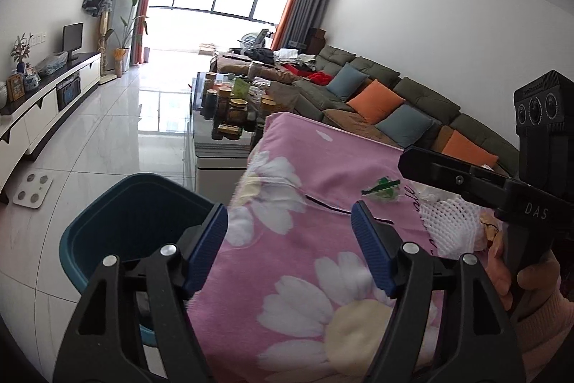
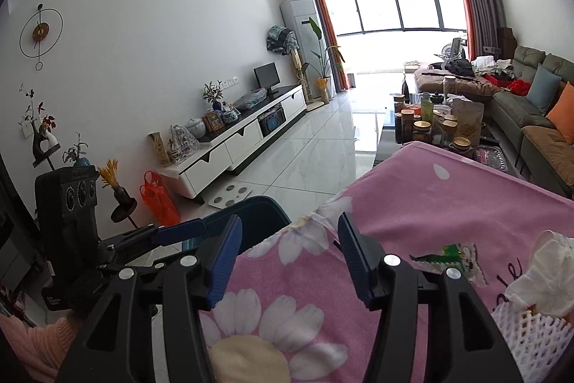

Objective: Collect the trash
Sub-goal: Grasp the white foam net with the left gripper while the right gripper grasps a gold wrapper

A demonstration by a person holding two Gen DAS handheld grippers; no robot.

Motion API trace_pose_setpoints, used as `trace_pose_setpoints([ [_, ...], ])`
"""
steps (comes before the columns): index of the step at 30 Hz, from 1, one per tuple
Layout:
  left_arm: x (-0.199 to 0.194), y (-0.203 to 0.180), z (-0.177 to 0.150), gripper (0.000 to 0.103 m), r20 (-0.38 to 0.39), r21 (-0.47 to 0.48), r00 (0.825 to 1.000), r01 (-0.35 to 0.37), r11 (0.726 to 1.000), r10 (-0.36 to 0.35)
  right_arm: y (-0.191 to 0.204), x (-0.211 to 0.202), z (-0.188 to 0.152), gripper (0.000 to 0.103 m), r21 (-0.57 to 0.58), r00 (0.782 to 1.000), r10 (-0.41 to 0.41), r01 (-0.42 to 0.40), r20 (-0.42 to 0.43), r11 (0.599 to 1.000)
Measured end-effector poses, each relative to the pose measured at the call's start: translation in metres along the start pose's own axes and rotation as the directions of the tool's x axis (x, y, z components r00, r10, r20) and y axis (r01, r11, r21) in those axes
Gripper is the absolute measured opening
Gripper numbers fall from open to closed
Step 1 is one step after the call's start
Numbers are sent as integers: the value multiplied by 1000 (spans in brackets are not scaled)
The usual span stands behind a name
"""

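A teal bin (image 1: 150,178) stands on the floor against the left side of a table under a pink flowered cloth (image 1: 315,167). My left gripper (image 1: 288,221) hangs open over the cloth's left edge, beside the bin, nothing between its pads. My right gripper (image 2: 288,232) is open too, empty, above the same edge; the bin (image 2: 265,201) shows just beyond it. On the cloth to the right lie a green wrapper (image 1: 382,187), a white foam net (image 1: 448,225) and a crumpled tissue (image 2: 541,271). A hand (image 1: 531,279) holds the right gripper's handle.
A glass coffee table (image 1: 204,139) crowded with jars stands past the cloth. A long sofa (image 1: 412,96) with cushions runs along the right wall, a white TV cabinet (image 2: 244,142) along the left. A white scale (image 1: 32,191) and an orange bag (image 2: 159,200) sit on the tiled floor.
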State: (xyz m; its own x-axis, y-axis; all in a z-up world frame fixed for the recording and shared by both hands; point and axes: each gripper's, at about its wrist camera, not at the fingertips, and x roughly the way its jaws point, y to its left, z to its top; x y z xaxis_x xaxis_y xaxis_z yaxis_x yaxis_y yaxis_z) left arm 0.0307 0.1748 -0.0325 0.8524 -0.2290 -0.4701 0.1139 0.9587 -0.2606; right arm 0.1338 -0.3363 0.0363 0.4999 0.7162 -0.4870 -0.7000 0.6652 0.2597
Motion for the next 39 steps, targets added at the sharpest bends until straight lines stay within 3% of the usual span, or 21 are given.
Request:
trace_pose_setpoints([
  [6, 24, -83, -13, 73, -67, 105, 981, 190, 976, -184, -40, -66, -20, 55, 57, 990, -129, 126, 55, 990],
  [14, 55, -143, -37, 74, -192, 189, 932, 342, 920, -307, -99, -133, -64, 55, 191, 933, -357, 343, 43, 920],
  [19, 71, -166, -46, 75, -240, 210, 910, 389, 897, -338, -134, -164, -88, 56, 278, 896, -443, 422, 16, 863],
  [23, 83, -183, -48, 75, -262, 227, 908, 388, 894, -327, -159, -182, -104, 58, 339, 883, -470, 443, -4, 830],
  [32, 103, -194, -47, 75, -308, 232, 908, 361, 903, -283, -186, -183, -134, 59, 431, 901, -427, 416, -77, 801],
  [39, 116, -198, -52, 63, -348, 245, 908, 329, 912, -234, -195, -177, -144, 61, 490, 923, -369, 371, -103, 789],
])
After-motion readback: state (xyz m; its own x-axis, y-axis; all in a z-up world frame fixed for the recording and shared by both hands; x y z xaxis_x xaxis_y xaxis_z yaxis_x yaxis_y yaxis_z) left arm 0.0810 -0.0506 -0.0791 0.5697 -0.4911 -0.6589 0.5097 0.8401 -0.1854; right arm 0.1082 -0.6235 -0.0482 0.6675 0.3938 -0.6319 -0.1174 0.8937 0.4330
